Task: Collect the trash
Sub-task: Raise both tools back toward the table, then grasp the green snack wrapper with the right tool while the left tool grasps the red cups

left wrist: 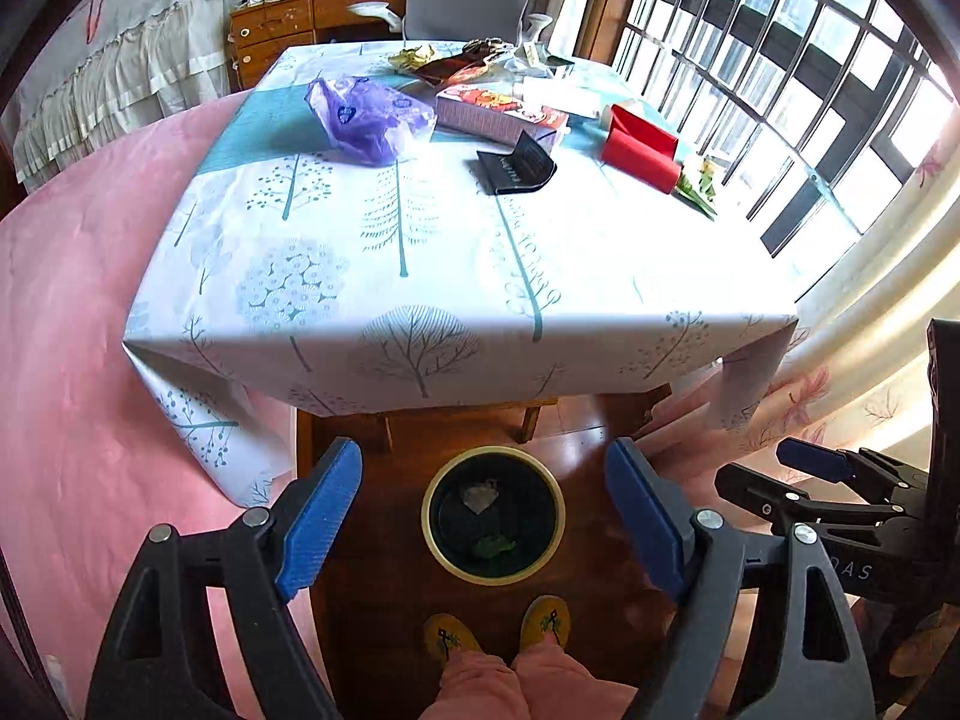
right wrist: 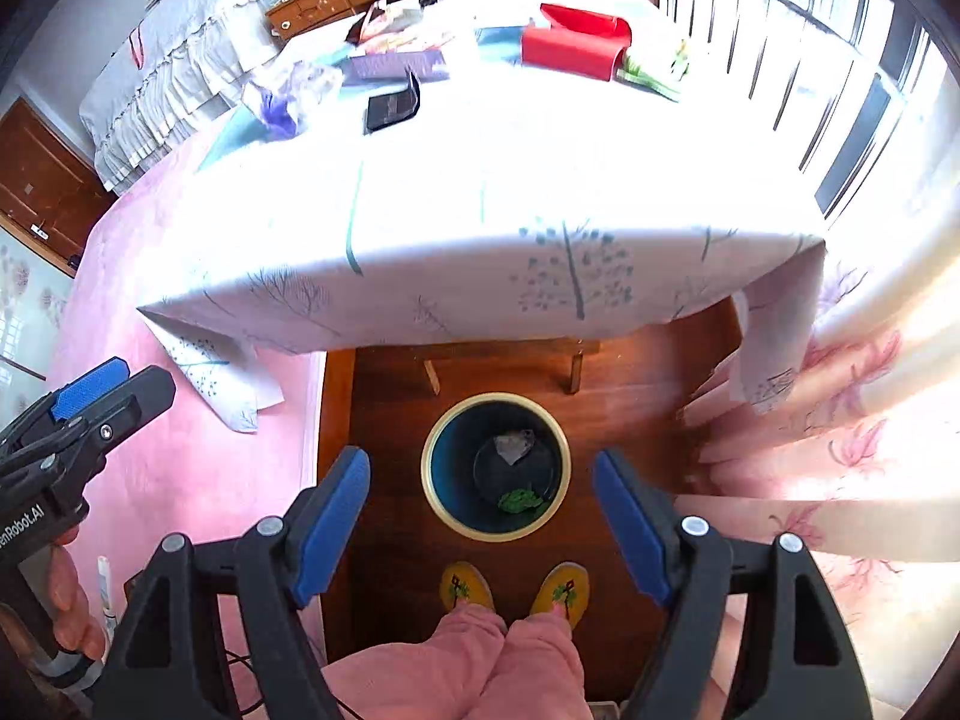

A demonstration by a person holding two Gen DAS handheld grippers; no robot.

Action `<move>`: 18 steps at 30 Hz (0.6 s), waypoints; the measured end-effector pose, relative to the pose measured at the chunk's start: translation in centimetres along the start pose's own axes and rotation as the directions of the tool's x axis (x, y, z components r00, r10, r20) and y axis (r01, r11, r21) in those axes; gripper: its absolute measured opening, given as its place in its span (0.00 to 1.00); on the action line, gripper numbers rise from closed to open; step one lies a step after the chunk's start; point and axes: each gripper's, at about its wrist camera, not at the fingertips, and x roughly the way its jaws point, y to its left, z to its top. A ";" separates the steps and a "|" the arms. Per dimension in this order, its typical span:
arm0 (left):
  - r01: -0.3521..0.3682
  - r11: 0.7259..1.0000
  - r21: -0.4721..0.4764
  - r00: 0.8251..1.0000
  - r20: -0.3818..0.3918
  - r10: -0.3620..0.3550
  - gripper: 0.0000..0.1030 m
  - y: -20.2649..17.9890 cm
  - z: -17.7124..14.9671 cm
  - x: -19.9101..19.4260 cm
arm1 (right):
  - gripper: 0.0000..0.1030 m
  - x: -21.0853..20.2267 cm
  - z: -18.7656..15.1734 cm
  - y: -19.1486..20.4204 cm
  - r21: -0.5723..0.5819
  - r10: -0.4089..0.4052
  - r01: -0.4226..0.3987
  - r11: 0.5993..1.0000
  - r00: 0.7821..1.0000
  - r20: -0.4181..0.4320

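A round bin [left wrist: 493, 564] with a pale rim stands on the wooden floor in front of the table; it also shows in the right wrist view [right wrist: 495, 525]. Inside lie a grey scrap [left wrist: 480, 497] and a green scrap [right wrist: 519, 501]. On the table far side lie a purple plastic bag [left wrist: 366, 117], a black folded card [left wrist: 517, 168], a red box [left wrist: 639, 150], a pink carton [left wrist: 501, 114] and wrappers [left wrist: 456, 63]. My left gripper [left wrist: 483, 516] is open and empty above the bin. My right gripper [right wrist: 480, 525] is open and empty above the bin.
The table [left wrist: 420, 276] carries a tree-print cloth that hangs over its front edge. A pink bed [left wrist: 78, 360] lies to the left and a curtain [right wrist: 852, 420] and barred window to the right. The person's yellow slippers [right wrist: 516, 591] stand behind the bin.
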 end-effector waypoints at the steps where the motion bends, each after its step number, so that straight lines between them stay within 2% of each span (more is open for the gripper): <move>1: 0.015 1.000 0.000 1.000 0.001 -0.015 0.78 0.0 0.7 -0.5 | 0.75 -1.1 0.6 0.1 0.007 -0.004 0.003 1.000 1.000 0.018; 4: 0.042 0.999 0.012 0.999 0.019 -0.042 0.69 -0.4 2.8 -2.1 | 0.75 -3.9 2.3 -0.4 0.034 -0.001 -0.002 0.999 0.996 0.093; 10: 0.053 0.997 0.048 0.992 0.111 -0.058 0.69 -1.9 7.0 -4.5 | 0.75 -6.1 6.1 -2.0 0.077 -0.023 0.011 0.997 0.987 0.160; 14: 0.049 0.997 0.067 0.992 0.111 -0.056 0.69 -3.4 10.3 -3.8 | 0.75 -6.3 9.2 -3.6 0.076 -0.030 0.015 0.997 0.981 0.190; 18: 0.044 0.999 0.028 0.991 0.125 -0.047 0.69 -5.1 13.8 -2.5 | 0.75 -5.5 13.4 -6.1 0.054 -0.029 0.019 0.998 0.981 0.192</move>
